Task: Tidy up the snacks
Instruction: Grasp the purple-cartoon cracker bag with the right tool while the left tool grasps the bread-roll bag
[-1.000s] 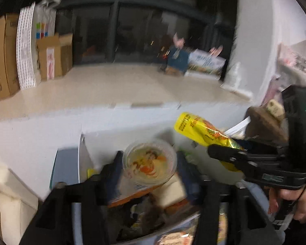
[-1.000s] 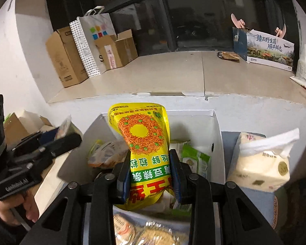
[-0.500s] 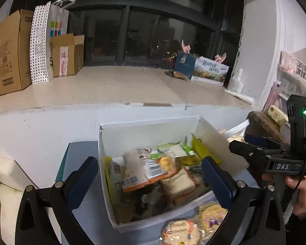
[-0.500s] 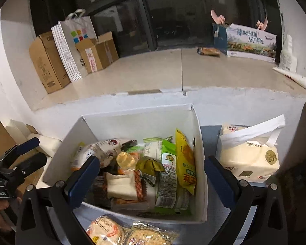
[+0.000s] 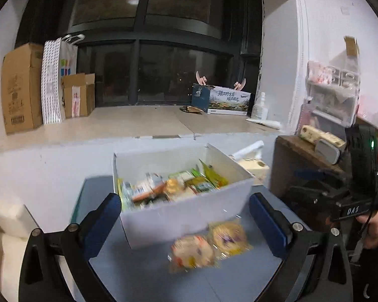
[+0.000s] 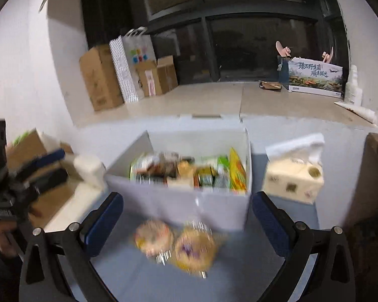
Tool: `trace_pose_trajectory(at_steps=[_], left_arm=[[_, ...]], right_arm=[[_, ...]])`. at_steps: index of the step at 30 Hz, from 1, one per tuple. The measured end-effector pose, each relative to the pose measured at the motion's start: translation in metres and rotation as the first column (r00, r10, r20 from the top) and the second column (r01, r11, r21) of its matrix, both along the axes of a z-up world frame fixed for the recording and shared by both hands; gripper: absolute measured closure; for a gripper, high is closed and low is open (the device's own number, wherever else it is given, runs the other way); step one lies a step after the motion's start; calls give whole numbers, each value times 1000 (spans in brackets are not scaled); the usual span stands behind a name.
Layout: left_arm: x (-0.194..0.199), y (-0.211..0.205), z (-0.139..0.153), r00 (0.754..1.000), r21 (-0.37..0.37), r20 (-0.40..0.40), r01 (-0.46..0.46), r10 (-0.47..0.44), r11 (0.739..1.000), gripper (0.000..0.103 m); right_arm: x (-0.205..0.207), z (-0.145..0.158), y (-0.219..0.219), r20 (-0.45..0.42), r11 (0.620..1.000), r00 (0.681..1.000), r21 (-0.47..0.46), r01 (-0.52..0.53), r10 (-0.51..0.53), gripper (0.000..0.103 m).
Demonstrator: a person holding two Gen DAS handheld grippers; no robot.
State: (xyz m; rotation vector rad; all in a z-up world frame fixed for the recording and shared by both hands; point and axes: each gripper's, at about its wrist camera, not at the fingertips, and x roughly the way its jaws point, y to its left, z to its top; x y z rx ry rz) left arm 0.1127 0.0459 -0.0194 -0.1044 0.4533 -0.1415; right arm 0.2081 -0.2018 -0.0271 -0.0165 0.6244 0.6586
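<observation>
A white cardboard box (image 5: 186, 216) with thin, straight walls sits at the far edge of the grey-blue tabletop (image 5: 143, 276), packed with crinkly foil and plastic snack packets (image 6: 189, 171) standing mostly on end. Two round rice-cracker packs (image 6: 175, 244) in clear wrap lie flat just before its near wall, blurred, probably side by side. The left gripper (image 5: 185, 222) and right gripper (image 6: 187, 222) both gape fully wide, holding nothing. A soft tissue pack (image 6: 292, 178) stands beside the box.
</observation>
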Motion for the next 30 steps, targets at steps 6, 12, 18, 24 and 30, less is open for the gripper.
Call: trace_pose_trajectory(at_steps=[6,12,18,24,30], left_arm=[[-53,-16,-23,999,-55,-36,38,-40,998,0],[-80,-34,-38,994,-64,-62,81,-85,995,0],[-84,-34,-39,995,-63,-61,73,-77,995,0],[-83,-25,-42,996,-78,-71,51,-56,996,0],[-88,-21,-49,997,-59,-77,17,-21,998,0]], right_arm=[[-64,-31,-49,-23,997,999,62,46,-45,0],[-101,-58,-75,-57,993,994,65,100,-96,0],[-104,-64,-88,-60,989,989,62,136,-133,0],[-92,-69,-84,-84,990,988,50,133,-128,0],[-62,-82,-59,-123,997,989,15,80,-78,0]])
